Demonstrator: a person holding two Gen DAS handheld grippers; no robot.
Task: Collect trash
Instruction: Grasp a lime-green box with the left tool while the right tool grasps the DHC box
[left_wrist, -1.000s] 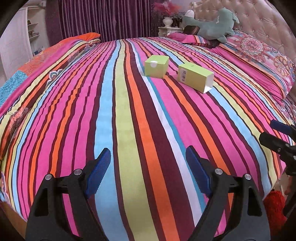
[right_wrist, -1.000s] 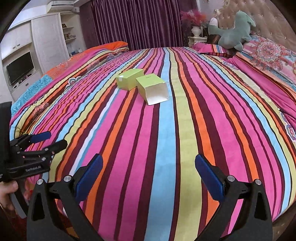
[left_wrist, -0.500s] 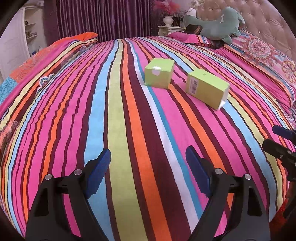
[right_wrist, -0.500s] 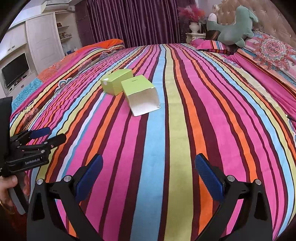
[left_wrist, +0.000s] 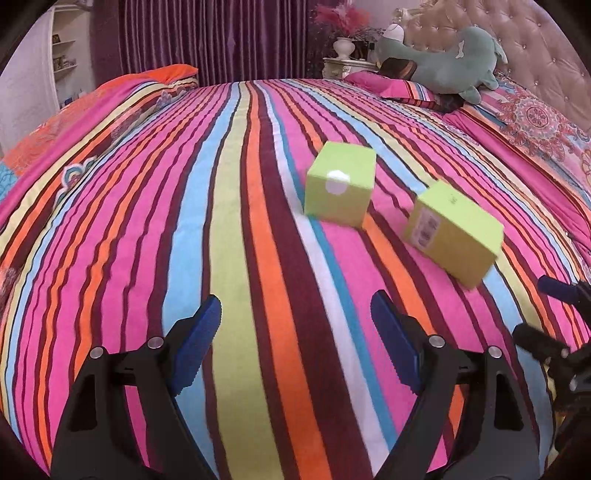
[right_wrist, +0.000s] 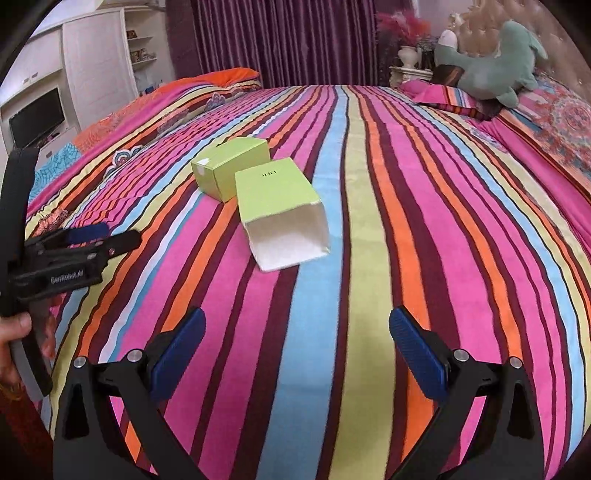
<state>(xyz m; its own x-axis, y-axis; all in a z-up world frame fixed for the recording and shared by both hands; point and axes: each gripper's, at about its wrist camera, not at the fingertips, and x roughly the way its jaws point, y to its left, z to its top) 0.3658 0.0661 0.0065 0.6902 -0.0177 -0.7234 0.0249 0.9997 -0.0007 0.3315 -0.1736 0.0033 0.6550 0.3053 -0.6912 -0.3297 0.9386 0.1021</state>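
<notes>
Two lime-green cardboard boxes lie side by side on a striped bedspread (left_wrist: 229, 229). The closed box (left_wrist: 340, 184) (right_wrist: 229, 168) bears a white round sticker. The other box (left_wrist: 454, 232) (right_wrist: 282, 206) lies on its side, and its white open end faces the right wrist camera. My left gripper (left_wrist: 295, 328) hovers open over the bedspread, short of the closed box. My right gripper (right_wrist: 295, 339) is open too, with nothing between its fingers, below and right of the open-ended box. Each gripper shows at the edge of the other's view: the left gripper (right_wrist: 85, 240) and the right gripper (left_wrist: 561, 317).
A teal plush toy (left_wrist: 443, 70) (right_wrist: 491, 70) rests on pillows by the tufted headboard (left_wrist: 535, 40) at the far right. Purple curtains (left_wrist: 207, 37) hang behind the bed. A white cabinet with a television (right_wrist: 37, 118) stands at the left. A hand (right_wrist: 18, 332) holds the left gripper's grip.
Both grippers have moved forward over the bed, so the two green boxes look larger and closer. The jaws of both stay open and nothing was picked up.
</notes>
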